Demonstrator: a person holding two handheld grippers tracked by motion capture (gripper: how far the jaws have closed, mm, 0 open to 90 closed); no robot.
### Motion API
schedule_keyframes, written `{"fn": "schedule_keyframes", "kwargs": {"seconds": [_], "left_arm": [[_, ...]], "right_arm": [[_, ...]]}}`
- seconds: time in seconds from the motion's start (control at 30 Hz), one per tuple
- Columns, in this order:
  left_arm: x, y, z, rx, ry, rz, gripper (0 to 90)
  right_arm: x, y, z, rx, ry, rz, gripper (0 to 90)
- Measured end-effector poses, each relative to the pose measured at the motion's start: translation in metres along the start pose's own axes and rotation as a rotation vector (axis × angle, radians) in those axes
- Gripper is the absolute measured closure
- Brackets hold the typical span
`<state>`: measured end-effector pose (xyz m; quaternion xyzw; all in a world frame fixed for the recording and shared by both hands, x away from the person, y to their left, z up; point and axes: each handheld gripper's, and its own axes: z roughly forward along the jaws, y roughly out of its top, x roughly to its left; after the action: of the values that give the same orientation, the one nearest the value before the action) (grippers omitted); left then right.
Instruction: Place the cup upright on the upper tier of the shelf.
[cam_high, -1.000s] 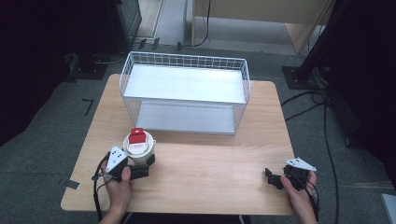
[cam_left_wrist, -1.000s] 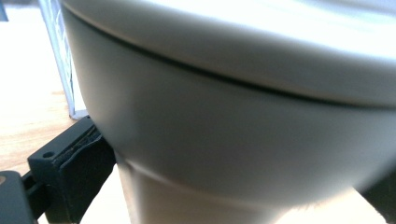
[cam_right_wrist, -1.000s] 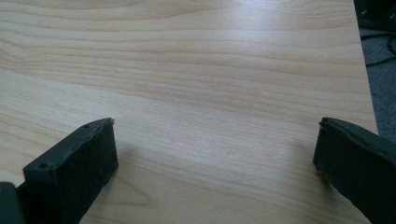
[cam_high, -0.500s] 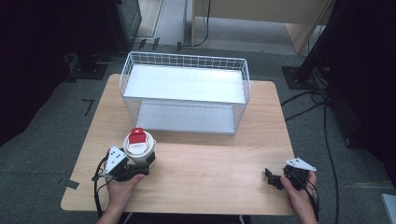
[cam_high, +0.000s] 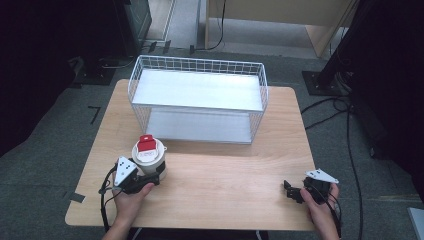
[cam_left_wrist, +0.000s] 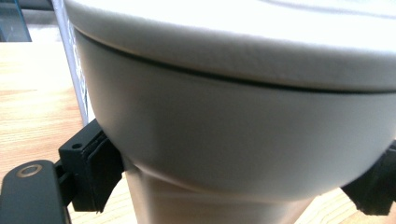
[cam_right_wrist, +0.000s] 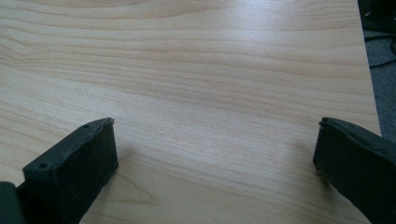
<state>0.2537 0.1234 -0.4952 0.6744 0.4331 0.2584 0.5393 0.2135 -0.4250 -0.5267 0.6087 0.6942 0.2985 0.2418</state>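
Two grippers on the table (cam_high: 210, 200), one thing in play. High view: white container (cam_high: 148, 156) with red cap (cam_high: 146, 143), upright near the front-left table edge, well short of the wire basket (cam_high: 197, 102). Left gripper (cam_high: 150, 176) right against its near side, jaws reaching round the lower body. Long axis vertical, so a side grip across the body. Basket straight ahead and slightly right of the container; probably the destination, judging by layout. Right gripper (cam_high: 291, 191) well apart at the front-right corner, pointing left, nowhere near the container.

Left gripper view: container wall (cam_left_wrist: 233, 140) fills the gap, bulging over a narrower base; left pad (cam_left_wrist: 100, 170) touching it, right pad (cam_left_wrist: 373, 186) at its other flank. Closed on the container, as far as visible.

Right gripper view: jaws spread wide, bare wood (cam_right_wrist: 210, 84) between, holding nothing.
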Motion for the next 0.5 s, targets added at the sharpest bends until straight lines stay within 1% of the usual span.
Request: {"fn": "schedule_keyframes", "kwargs": {"seconds": [0.17, 0.23, 0.3, 0.37, 0.5], "left_arm": [[-0.004, -0.001, 0.002, -0.003, 0.002, 0.031, 9.6], [-0.004, -0.001, 0.002, -0.004, -0.011, 0.029, 9.7], [-0.006, -0.001, 0.003, -0.004, -0.014, 0.041, 9.7], [-0.007, -0.001, 0.003, -0.008, -0.023, 0.041, 9.7], [-0.011, 0.001, 0.003, -0.024, -0.029, 0.054, 9.8]], "right_arm": [[0.0, 0.0, 0.0, 0.0, 0.0, 0.0, 0.0], [0.0, 0.0, 0.0, 0.0, 0.0, 0.0, 0.0], [0.0, 0.0, 0.0, 0.0, 0.0, 0.0, 0.0], [0.0, 0.0, 0.0, 0.0, 0.0, 0.0, 0.0], [0.0, 0.0, 0.0, 0.0, 0.0, 0.0, 0.0]]}}
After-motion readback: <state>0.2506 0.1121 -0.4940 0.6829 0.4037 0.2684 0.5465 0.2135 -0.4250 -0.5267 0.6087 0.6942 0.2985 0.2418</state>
